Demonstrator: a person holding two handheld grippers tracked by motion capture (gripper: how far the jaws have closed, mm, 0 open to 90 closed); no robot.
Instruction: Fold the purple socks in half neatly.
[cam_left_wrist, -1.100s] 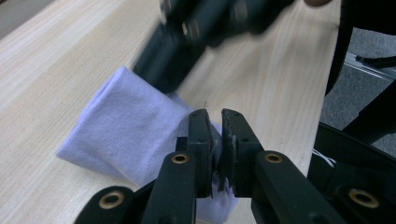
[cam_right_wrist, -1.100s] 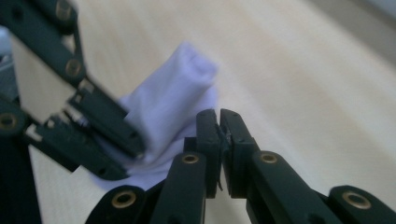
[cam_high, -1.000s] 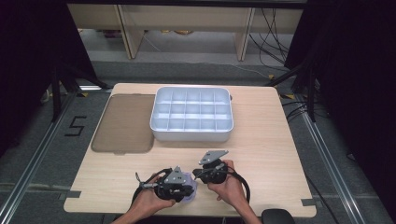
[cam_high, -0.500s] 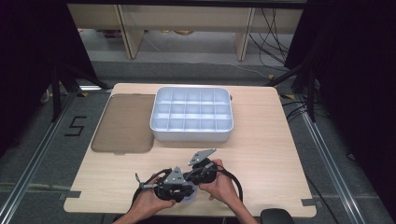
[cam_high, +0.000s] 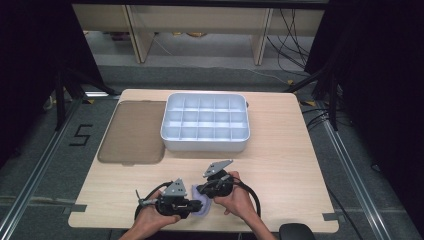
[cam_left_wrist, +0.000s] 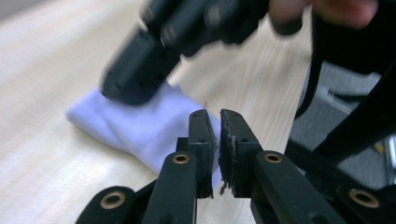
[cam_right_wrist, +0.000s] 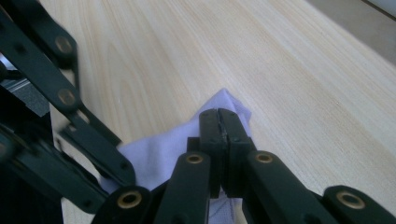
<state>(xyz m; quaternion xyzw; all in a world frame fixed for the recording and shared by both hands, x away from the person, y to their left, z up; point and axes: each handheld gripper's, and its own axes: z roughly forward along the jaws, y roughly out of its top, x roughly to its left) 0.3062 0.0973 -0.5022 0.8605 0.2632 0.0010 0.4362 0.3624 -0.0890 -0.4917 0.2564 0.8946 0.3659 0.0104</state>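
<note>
Both grippers work at the near edge of the table (cam_high: 280, 165). Left gripper (cam_high: 192, 204) lies low, its jaws nearly together and pinching the near edge of a small lavender cloth (cam_high: 201, 204); in the left gripper view (cam_left_wrist: 212, 135) a sliver of fabric sits between the pads. Right gripper (cam_high: 200, 190) has its jaws pressed tight together on the cloth's far corner, seen in the right gripper view (cam_right_wrist: 218, 135). That cloth (cam_left_wrist: 140, 126) is pale violet, soft and rumpled, folded into a loose wedge, and it lies flat on the light wood between the two tools. Farther back stands a white compartment tray (cam_high: 205, 142), with a brown mat (cam_high: 134, 131) just beside it.
</note>
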